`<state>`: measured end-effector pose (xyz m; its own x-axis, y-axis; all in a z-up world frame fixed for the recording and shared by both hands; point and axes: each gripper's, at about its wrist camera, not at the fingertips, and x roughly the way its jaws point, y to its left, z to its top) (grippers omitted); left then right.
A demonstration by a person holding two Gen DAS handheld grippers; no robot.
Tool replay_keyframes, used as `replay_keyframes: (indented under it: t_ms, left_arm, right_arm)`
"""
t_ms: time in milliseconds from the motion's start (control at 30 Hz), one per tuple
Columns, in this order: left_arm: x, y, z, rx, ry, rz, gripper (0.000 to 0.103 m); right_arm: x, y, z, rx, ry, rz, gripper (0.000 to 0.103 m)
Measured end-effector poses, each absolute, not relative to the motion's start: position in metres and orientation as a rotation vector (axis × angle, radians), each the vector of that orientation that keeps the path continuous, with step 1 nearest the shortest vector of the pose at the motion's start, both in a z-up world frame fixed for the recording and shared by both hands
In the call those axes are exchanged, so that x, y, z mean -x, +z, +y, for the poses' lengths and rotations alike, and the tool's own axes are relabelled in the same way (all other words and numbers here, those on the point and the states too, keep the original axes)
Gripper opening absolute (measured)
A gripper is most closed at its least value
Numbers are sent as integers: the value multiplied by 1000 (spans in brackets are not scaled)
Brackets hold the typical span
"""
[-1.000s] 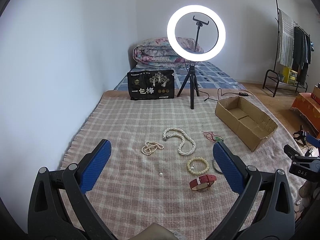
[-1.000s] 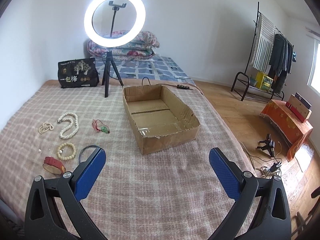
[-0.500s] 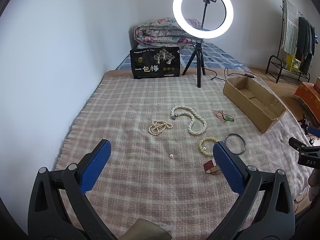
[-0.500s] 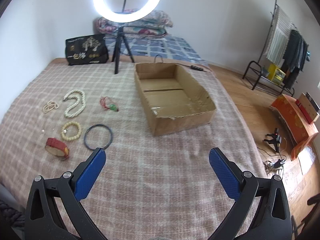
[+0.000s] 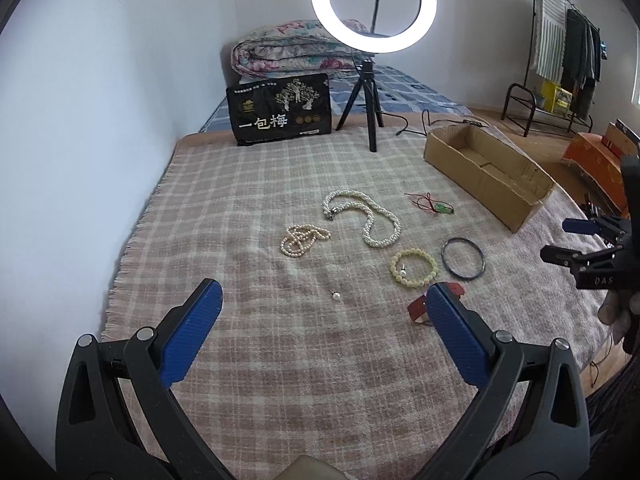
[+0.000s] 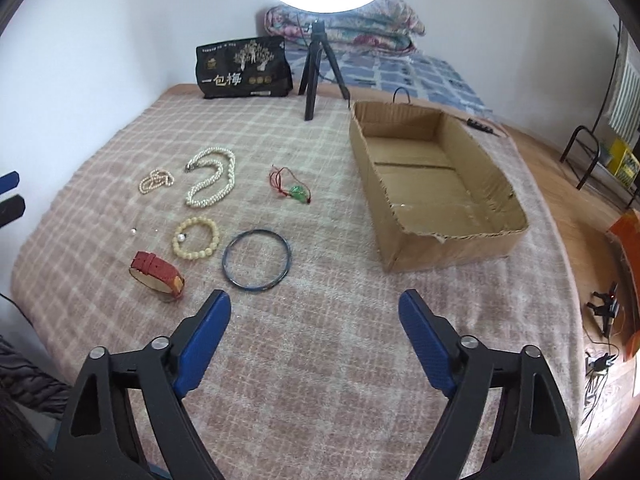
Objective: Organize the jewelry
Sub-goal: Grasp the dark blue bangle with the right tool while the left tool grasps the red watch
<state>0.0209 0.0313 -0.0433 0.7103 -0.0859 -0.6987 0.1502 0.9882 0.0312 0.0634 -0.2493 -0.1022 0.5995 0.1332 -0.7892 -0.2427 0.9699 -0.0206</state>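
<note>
Jewelry lies on a plaid blanket (image 6: 320, 360): a thick pearl necklace (image 6: 212, 180), a thin pearl strand (image 6: 156, 181), a cream bead bracelet (image 6: 196, 238), a dark bangle (image 6: 256, 259), a red watch strap (image 6: 157, 276), a red cord with a green pendant (image 6: 294, 190) and a loose pearl (image 5: 336, 296). An empty cardboard box (image 6: 436, 184) sits to the right. My left gripper (image 5: 324, 316) hovers open above the blanket near the loose pearl. My right gripper (image 6: 314, 320) is just in front of the bangle, its jaws closing with nothing between them.
A ring light on a tripod (image 5: 372, 80) and a black printed bag (image 5: 280, 110) stand at the blanket's far edge, with a folded quilt (image 5: 296, 50) behind. A clothes rack (image 5: 560, 52) and wooden floor (image 6: 580, 208) lie to the right.
Both grippers have tilted down and moved nearer the jewelry, which sits larger and more central in both views. The right gripper's fingers have narrowed slightly.
</note>
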Motion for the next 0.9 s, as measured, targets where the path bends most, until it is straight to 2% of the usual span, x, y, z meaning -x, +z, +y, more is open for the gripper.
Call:
replay_keyframes:
  t_ms: [200,267,467,833,900]
  left_arm:
    - [-26,-58,11,-90,-245,830,80]
    - [-29,-63,5,-82,-275,853,77]
    - [-30,-74,-16,-118,-335,888,76]
    - [-43,-97,-40,-182,-408,946,76]
    - [-49,-102,-45,-188,-431,963,69]
  right_arm:
    - [-73,-102,-227,238,266,891,80]
    - [-79,-104,-224,227,291,907,74]
    - [-95,-113,-212,244,337,938,58]
    - [-126,-140,-210,191,386,1054,39]
    - [-131,-145,-210,179,397,1077,33]
